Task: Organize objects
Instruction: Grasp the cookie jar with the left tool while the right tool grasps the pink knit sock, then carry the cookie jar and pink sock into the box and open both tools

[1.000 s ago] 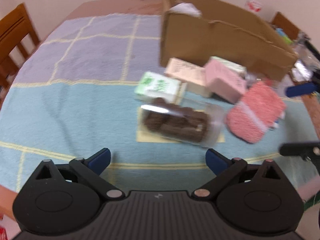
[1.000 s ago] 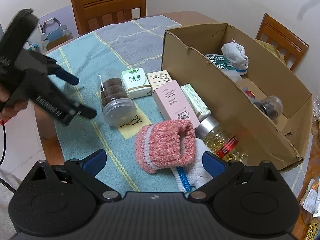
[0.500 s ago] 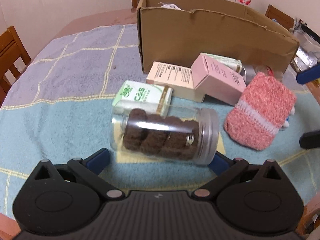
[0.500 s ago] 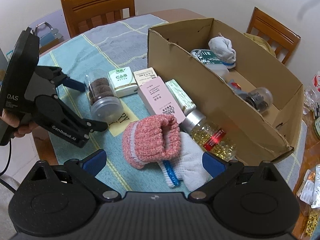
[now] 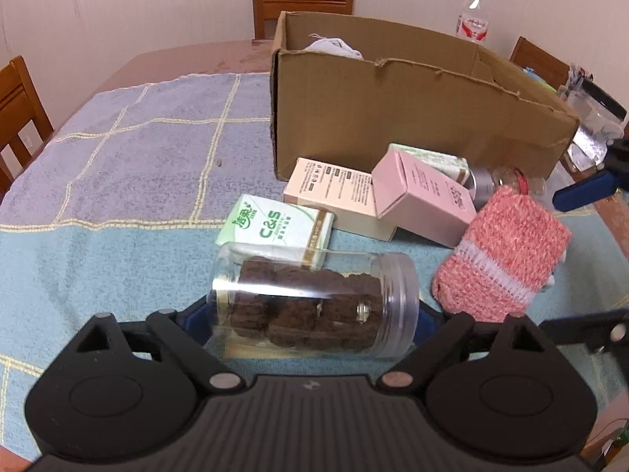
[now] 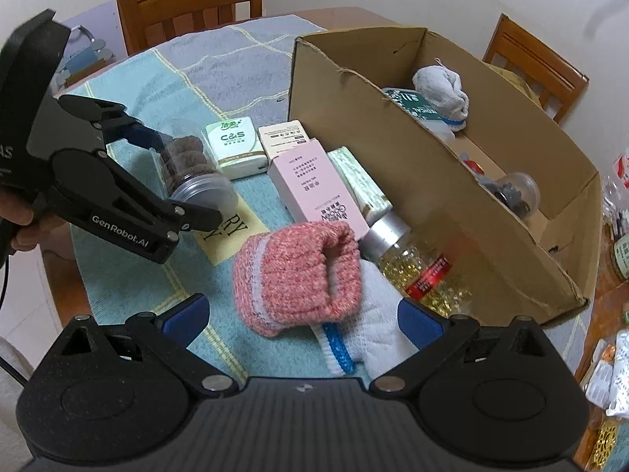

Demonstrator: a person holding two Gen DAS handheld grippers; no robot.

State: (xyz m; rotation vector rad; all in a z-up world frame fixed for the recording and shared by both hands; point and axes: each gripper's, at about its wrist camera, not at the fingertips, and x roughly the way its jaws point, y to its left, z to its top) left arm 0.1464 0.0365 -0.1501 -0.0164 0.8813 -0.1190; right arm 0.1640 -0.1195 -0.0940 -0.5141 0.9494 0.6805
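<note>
A clear cookie jar (image 5: 314,306) lies on its side on the blue towel. My left gripper (image 5: 310,314) is closing on it, with a blue pad against the base and another against the lid. From the right wrist view, the jar (image 6: 192,169) sits between the left gripper's (image 6: 184,181) fingers. My right gripper (image 6: 302,318) hangs open over a pink knitted sock (image 6: 298,275) and a white glove (image 6: 373,326), holding nothing. The open cardboard box (image 6: 393,149) stands behind them with several items inside.
A green C&S pack (image 5: 275,224), a beige carton (image 5: 338,192), a pink carton (image 5: 424,200) and a capsule bottle (image 6: 424,267) lie between the jar and the box. Wooden chairs (image 5: 302,4) ring the table. Clutter sits along the right table edge (image 6: 613,259).
My left gripper came forward and down to the jar, and its fingers have drawn in from wide apart to the jar's two ends. The right gripper has barely moved.
</note>
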